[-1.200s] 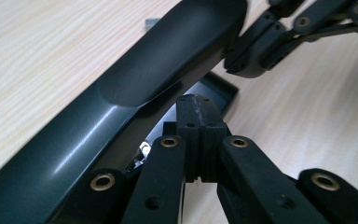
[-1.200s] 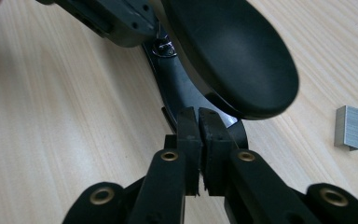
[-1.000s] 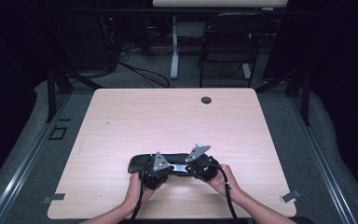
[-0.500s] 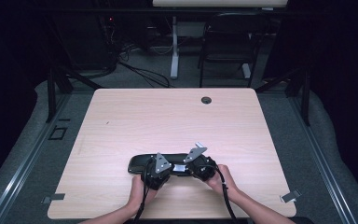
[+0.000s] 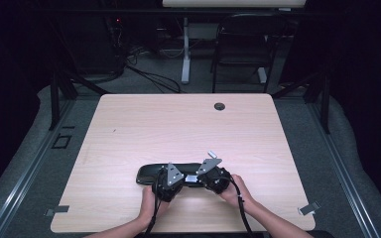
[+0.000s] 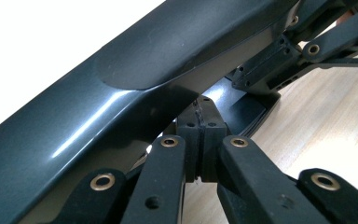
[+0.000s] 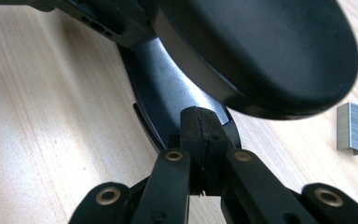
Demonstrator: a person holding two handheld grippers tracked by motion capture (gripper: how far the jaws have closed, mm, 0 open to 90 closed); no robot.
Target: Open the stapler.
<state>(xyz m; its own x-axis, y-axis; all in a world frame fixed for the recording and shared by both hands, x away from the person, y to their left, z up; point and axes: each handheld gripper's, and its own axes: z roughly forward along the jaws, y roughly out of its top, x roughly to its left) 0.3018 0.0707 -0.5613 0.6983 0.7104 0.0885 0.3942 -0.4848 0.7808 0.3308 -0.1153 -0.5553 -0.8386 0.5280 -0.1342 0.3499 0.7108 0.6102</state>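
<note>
You held both grippers near the front edge of the table (image 5: 129, 129), a little right of its middle. The black stapler (image 5: 151, 173) lay there along that edge, just behind your hands. Your left gripper (image 6: 200, 122) was clenched with nothing between its jaws, its tips close under the stapler's raised arm. Your right gripper (image 7: 200, 122) was clenched too, tips at the stapler's base. A strip of staples (image 7: 352, 127) lay beside it on the wood

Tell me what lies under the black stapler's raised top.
Under the stapler top sits its glossy black base on the wooden table. A staple strip lies beside it. The base's far end is covered.
</note>
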